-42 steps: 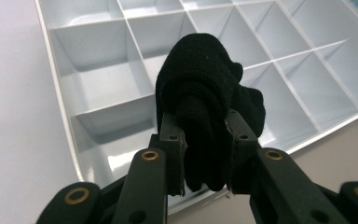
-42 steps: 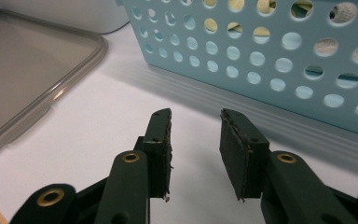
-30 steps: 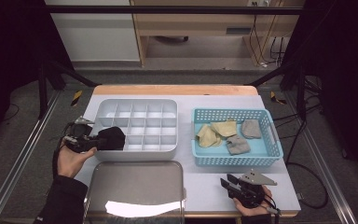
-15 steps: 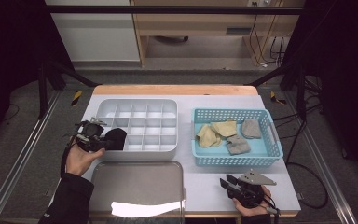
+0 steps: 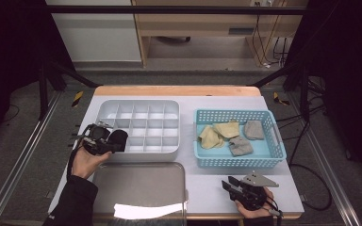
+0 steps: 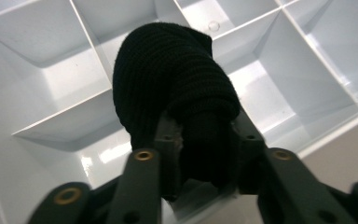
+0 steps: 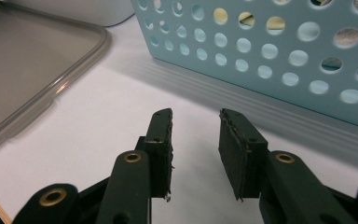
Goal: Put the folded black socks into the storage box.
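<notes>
My left gripper (image 5: 111, 143) holds a rolled black knit cloth (image 5: 119, 138) over the front left corner of the white compartment tray (image 5: 141, 104). In the left gripper view the cloth (image 6: 168, 70) bulges up from between the jaws of the left gripper (image 6: 205, 128), above an empty compartment of the tray (image 6: 65, 84). Those jaws have just been opening, with the cloth still wedged against both pads. My right gripper (image 5: 227, 184) rests at the table's front right. In its own view the right gripper (image 7: 196, 123) stands open over bare table, nothing between its jaws.
A light blue perforated basket (image 5: 238, 162) to the right of the tray holds tan cloths (image 5: 219, 133) and grey cloths (image 5: 240, 146). The basket wall (image 7: 270, 56) stands just ahead of the right gripper. A clear plastic lid (image 5: 139, 186) lies at the front centre.
The left hand has shifted right, carrying the black cloth from beside the tray to over its front left corner. The right hand has stayed put.
</notes>
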Available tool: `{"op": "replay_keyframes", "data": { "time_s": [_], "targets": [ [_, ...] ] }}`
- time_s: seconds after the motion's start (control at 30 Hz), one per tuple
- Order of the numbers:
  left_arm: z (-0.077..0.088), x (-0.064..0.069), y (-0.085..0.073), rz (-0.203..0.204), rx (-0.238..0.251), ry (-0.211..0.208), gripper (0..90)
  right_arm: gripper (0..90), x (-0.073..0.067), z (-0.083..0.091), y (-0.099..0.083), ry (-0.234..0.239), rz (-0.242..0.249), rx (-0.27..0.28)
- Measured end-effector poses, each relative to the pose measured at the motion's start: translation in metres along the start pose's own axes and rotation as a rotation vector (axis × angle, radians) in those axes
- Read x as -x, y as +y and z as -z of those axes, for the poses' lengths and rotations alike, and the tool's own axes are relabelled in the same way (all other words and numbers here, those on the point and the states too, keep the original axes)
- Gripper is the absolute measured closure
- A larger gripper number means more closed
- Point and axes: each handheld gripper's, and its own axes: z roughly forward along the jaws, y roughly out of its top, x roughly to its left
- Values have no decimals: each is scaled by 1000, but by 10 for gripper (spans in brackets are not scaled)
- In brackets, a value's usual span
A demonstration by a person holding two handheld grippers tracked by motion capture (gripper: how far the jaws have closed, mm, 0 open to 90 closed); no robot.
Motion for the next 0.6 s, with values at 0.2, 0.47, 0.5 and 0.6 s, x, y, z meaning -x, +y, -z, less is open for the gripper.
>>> {"op": "replay_keyframes", "data": {
  "time_s": [0.2,0.47,0.5,0.6],
  "targets": [
    [18,-1,4,16,93,20,502,646,0,1,0,-2,-2,1],
    [5,-2,11,87,81,18,685,651,1,1,0,0,2,6],
    [4,-2,10,84,67,16,699,652,1,1,0,0,2,5],
    [-2,0,6,63,22,12,721,654,1,1,0,0,2,2]
  ]
}}
